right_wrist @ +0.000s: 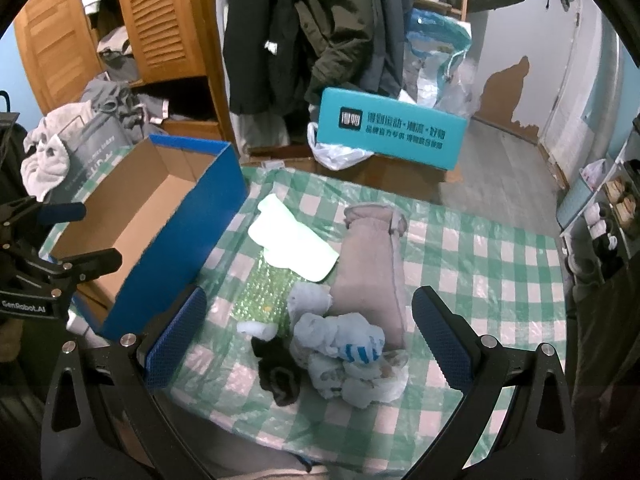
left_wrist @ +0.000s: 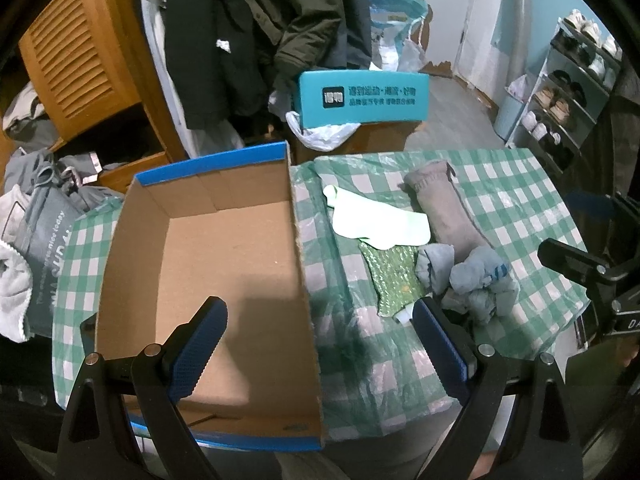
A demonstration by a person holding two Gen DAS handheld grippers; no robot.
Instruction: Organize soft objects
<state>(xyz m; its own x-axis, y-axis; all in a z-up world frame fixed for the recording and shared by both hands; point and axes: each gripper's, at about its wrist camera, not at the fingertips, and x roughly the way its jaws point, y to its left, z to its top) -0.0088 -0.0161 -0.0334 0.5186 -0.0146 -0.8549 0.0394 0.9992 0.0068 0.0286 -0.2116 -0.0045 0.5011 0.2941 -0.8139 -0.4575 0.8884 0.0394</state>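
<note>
An open blue cardboard box with nothing in it stands on the left of the green checked table; it also shows in the right wrist view. Right of it lies a pile of soft things: a white sock, a long grey-brown sock, a green sparkly cloth, crumpled light-blue socks and a black sock. My left gripper is open over the box's right wall. My right gripper is open above the blue and black socks, holding nothing.
A teal box sits on cartons behind the table. Dark coats hang at the back beside a wooden louvred wardrobe. Clothes and a grey bag are piled at the left. A shoe rack stands at the right.
</note>
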